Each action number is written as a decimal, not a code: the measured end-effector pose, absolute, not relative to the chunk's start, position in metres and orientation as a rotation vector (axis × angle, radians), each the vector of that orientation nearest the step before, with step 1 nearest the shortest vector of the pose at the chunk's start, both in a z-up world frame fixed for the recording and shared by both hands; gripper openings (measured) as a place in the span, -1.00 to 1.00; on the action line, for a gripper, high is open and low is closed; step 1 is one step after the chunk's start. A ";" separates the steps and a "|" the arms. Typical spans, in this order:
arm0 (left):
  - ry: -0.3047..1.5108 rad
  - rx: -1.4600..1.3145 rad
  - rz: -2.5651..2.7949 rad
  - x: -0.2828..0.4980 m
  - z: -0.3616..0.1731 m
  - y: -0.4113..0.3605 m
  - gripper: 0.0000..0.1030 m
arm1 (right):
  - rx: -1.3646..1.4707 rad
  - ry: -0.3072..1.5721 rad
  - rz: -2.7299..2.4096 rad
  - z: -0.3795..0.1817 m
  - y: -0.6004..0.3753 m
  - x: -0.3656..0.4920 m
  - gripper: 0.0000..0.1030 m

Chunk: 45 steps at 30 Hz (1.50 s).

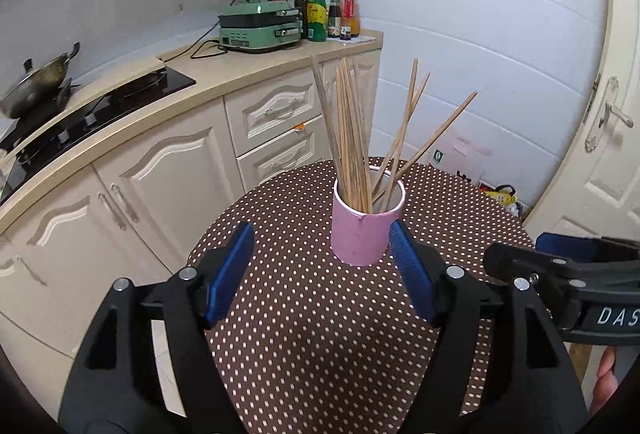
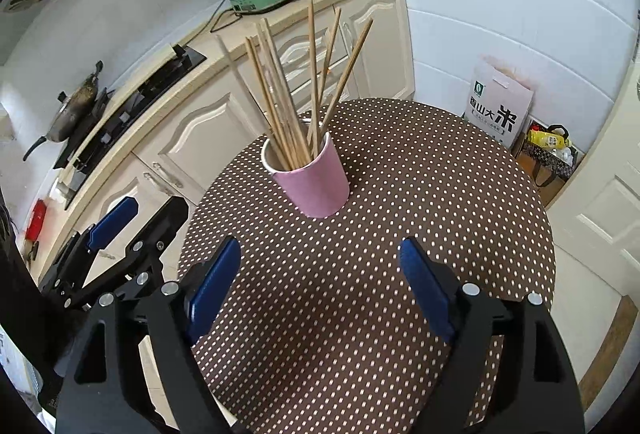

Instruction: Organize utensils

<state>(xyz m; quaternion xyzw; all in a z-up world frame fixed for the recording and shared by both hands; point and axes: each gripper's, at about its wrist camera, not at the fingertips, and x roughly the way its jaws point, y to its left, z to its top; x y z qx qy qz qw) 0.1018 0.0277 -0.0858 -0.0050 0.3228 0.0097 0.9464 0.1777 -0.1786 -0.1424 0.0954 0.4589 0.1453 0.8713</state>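
Pink cup stands upright near the centre of the dotted worktop, holding the wooden chopsticks fanned outward; left hand-held gripper jaws spread wide, gripping nothing, cup just beyond its right pad; right hand-held gripper likewise wide apart and empty, cup farther off.

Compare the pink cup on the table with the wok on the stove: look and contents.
The pink cup is a tall, straight-sided cylinder; the wok is wide, shallow and dark metal. The cup is packed with wooden chopsticks; the wok's contents cannot be seen. The cup has no handle; the wok has a long one. Neither is gripped.
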 end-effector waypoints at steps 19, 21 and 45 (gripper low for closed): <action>0.530 -0.018 0.018 0.012 -0.012 0.024 0.52 | 0.108 0.772 0.350 -0.065 -0.177 0.098 0.68; 0.518 -0.011 0.014 0.010 -0.008 0.023 0.52 | 0.101 0.760 0.348 -0.061 -0.176 0.096 0.69; 0.442 -0.001 -0.013 0.005 0.016 0.017 0.55 | 0.081 0.710 0.325 -0.045 -0.190 0.084 0.75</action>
